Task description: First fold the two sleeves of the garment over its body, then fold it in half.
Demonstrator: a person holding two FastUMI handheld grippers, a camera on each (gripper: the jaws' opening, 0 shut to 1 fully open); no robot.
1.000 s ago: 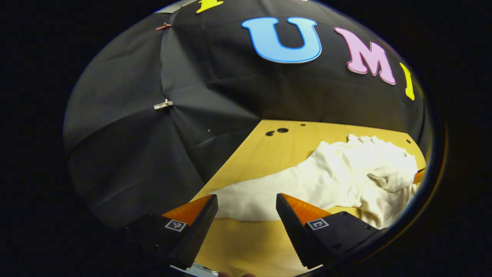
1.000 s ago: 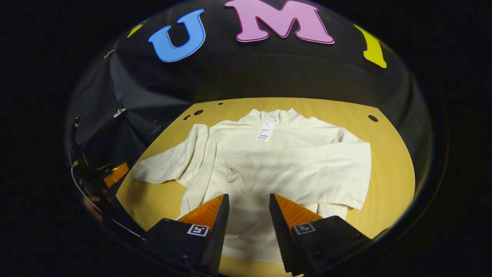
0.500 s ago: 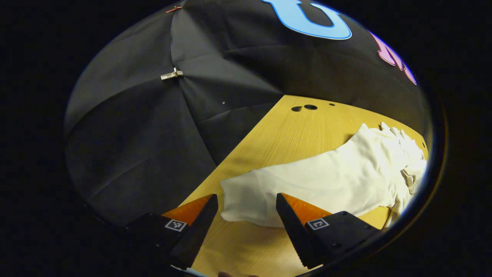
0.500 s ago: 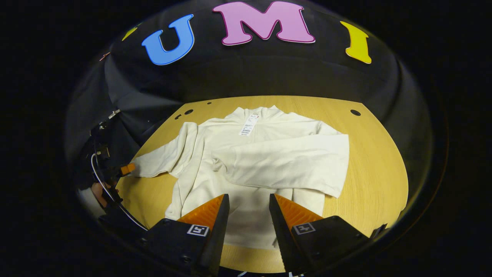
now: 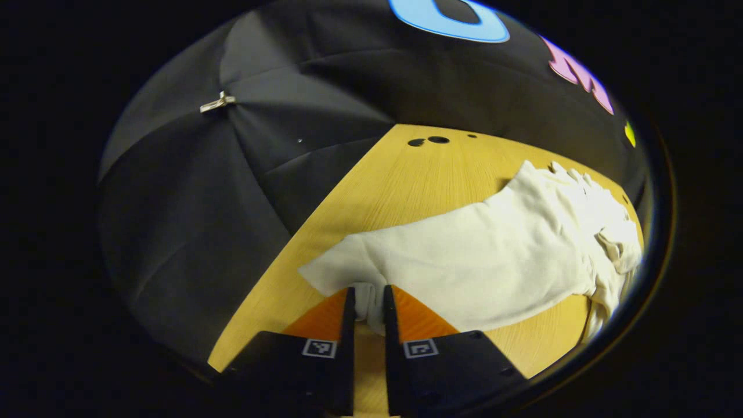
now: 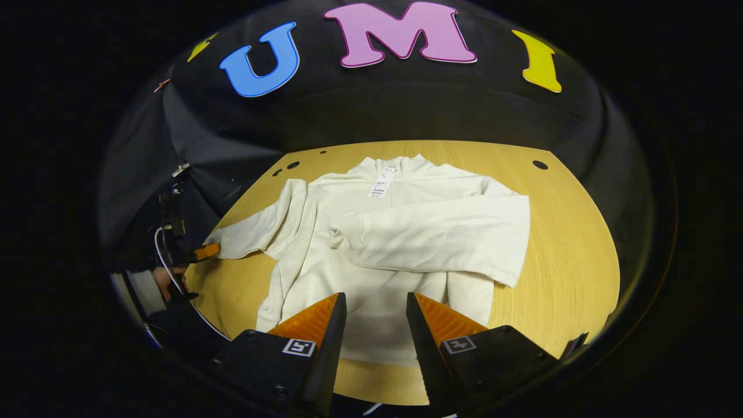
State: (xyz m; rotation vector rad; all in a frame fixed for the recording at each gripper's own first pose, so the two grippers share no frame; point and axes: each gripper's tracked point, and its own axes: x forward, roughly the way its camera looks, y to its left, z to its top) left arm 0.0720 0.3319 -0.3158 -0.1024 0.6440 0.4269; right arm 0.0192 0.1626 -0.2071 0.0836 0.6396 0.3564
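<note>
A cream long-sleeved garment (image 6: pixel 383 244) lies flat on the wooden table (image 6: pixel 569 232), collar at the far side with a paper tag (image 6: pixel 380 184). One sleeve (image 6: pixel 441 235) lies folded across the body. The other sleeve (image 6: pixel 255 229) stretches out to the left. In the left gripper view that outstretched sleeve (image 5: pixel 464 261) runs away to the right, and my left gripper (image 5: pixel 367 289) is shut on its cuff (image 5: pixel 367 305). In the right gripper view, the left gripper (image 6: pixel 203 252) sits at the cuff end. My right gripper (image 6: pixel 375 296) stands open above the hem, holding nothing.
The black cloth wall closes off the table's far and left sides. Small round holes (image 5: pixel 428 140) mark the table's far left corner, and another hole (image 6: pixel 540 165) the far right. Bare wood (image 6: pixel 580 273) lies right of the garment. A person's hand (image 6: pixel 165 278) holds the left gripper.
My left gripper has moved forward onto the sleeve cuff and closed on it; it was open before. The right gripper has stayed open near the hem, shifting only slightly.
</note>
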